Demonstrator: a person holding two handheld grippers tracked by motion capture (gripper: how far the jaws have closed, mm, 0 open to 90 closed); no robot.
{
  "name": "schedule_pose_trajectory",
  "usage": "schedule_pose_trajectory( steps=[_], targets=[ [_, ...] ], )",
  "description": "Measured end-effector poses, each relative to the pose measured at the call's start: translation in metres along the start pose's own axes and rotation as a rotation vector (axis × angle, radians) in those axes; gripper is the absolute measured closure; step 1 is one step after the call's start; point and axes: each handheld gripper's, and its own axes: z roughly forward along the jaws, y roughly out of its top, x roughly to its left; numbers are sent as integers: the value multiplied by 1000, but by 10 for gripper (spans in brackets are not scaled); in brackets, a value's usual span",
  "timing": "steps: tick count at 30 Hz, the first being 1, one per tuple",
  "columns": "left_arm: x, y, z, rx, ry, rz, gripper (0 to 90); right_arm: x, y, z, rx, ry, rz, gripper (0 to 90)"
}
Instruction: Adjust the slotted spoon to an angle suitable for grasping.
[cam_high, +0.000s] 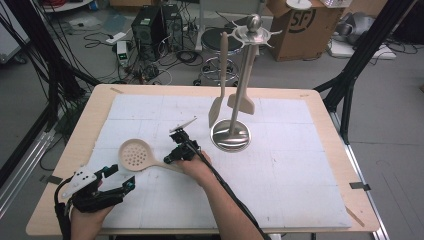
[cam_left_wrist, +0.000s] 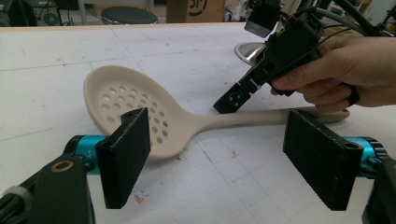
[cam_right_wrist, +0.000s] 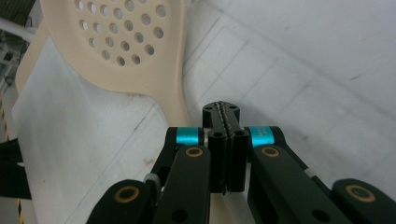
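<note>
A cream slotted spoon (cam_high: 135, 154) lies flat on the white mat, bowl to the left and handle running right under the person's right hand. My right gripper (cam_high: 169, 160) is shut with nothing between its pads, its tip just above the spoon's handle (cam_left_wrist: 252, 119). In the right gripper view the closed jaws (cam_right_wrist: 224, 112) point at the mat beside the neck of the spoon (cam_right_wrist: 126, 46). My left gripper (cam_high: 121, 176) rests near the table's front left edge and is open. Its pads (cam_left_wrist: 126, 154) frame the spoon's bowl (cam_left_wrist: 135, 107) from a short distance.
A metal utensil stand (cam_high: 231, 135) rises right of the centre of the mat, with two cream spatulas (cam_high: 217, 107) hanging from its top. The white mat (cam_high: 280, 165) covers most of the wooden table. Stools, boxes and cables sit on the floor behind.
</note>
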Motion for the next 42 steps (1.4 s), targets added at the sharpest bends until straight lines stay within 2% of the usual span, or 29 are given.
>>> schedule_pose_trajectory(
  steps=[5,9,12,16,21,25,29,33,39,42],
  targets=[
    [-1,0,0,4,-6,8,238,6,-3,3,14,17,-23,900],
    [0,-1,1,7,-9,2,239,12,-7,5,50,49,-45,900],
    [-2,-1,0,5,-13,3,239,16,-9,6,66,51,-56,900],
    [-3,0,-1,-1,-13,6,240,17,-13,8,67,80,-52,900],
    [-3,1,-3,-19,-2,13,248,22,-18,8,92,85,-65,900],
    [-2,0,-3,-16,-2,10,247,23,-20,6,62,73,-87,900],
    [-3,0,-3,-11,-3,11,248,12,-26,-4,-12,65,-59,900],
    [-4,-1,-4,-7,-9,10,248,4,-35,-16,-33,79,-29,900],
    [-4,-1,-2,4,-8,13,247,4,-50,-35,-79,103,-53,900],
    [-5,-2,-2,5,-8,16,248,2,-59,-42,-97,109,-43,900]
  ],
)
